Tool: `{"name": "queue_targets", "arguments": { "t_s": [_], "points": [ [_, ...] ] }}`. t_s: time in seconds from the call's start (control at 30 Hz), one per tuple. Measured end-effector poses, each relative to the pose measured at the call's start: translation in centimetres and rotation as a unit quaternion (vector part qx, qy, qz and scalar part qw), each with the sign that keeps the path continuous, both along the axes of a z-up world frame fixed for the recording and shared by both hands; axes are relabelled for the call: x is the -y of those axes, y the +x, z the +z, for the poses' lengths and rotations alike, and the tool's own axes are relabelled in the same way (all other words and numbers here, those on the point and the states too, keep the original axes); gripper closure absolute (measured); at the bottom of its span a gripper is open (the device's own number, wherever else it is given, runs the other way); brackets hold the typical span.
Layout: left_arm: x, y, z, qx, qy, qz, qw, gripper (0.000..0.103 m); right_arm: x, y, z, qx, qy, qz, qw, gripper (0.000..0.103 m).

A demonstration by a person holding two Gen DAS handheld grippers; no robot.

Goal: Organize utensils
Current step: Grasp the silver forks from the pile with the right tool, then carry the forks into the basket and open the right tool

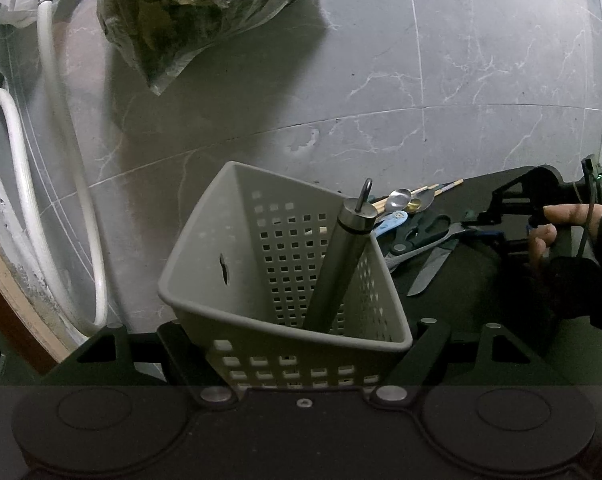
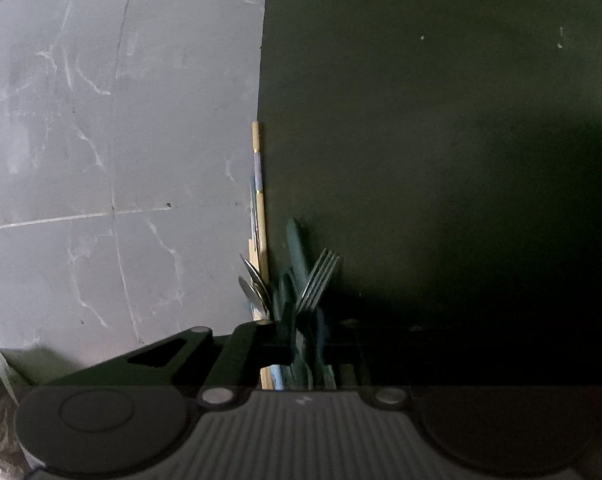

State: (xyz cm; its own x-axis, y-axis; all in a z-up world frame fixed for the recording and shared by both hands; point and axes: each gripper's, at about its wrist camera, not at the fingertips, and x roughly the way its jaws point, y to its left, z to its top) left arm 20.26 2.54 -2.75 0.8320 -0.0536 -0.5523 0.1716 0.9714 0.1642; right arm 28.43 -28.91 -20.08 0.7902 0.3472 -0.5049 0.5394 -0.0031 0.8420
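My left gripper (image 1: 301, 332) is shut on a grey perforated basket (image 1: 229, 264), one finger on each side of its near wall. A steel cylindrical handle (image 1: 341, 264) with a ring at its top leans inside the basket. On the dark mat (image 1: 481, 288) to the right lie spoons (image 1: 399, 200), chopsticks (image 1: 441, 187), dark-handled scissors (image 1: 421, 230) and a knife (image 1: 429, 272). My right gripper (image 1: 475, 224), held by a person's hand (image 1: 561, 216), is down in that pile. In the right wrist view my right gripper (image 2: 307, 320) is shut on the fork (image 2: 317, 280), beside the spoons (image 2: 253, 280) and chopsticks (image 2: 259, 184).
A clear plastic bag (image 1: 205, 12) of dark contents lies on the grey marble floor (image 1: 461, 80) beyond the basket. White hoses (image 1: 61, 160) curve along the left. The mat (image 2: 421, 140) stretches bare to the right of the pile.
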Motion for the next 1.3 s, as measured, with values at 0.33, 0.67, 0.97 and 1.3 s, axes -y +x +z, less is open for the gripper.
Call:
{"name": "queue_targets", "arguments": {
  "t_s": [0.33,0.67,0.97,1.3],
  "points": [
    [0.0,0.0,0.0,0.0,0.0,0.0,1.0,0.024,0.8,-0.5,1.3,0.041,-0.038,0.017,0.998,0.099],
    [-0.1,0.1,-0.1,0.003,-0.001,-0.003,1.0,0.024,0.5,-0.2,5.5,0.11,-0.092,0.077,0.987,0.101],
    [0.0,0.3,-0.2,0.007,-0.002,-0.009,0.9999,0.025,-1.2,-0.6,13.1,0.215,-0.174,0.147,0.95,0.101],
    [-0.1,0.3,-0.3,0.01,-0.006,-0.013,0.9999,0.025,-4.2,-0.7,22.8,0.356,-0.207,0.201,0.889,0.101]
  ]
}}
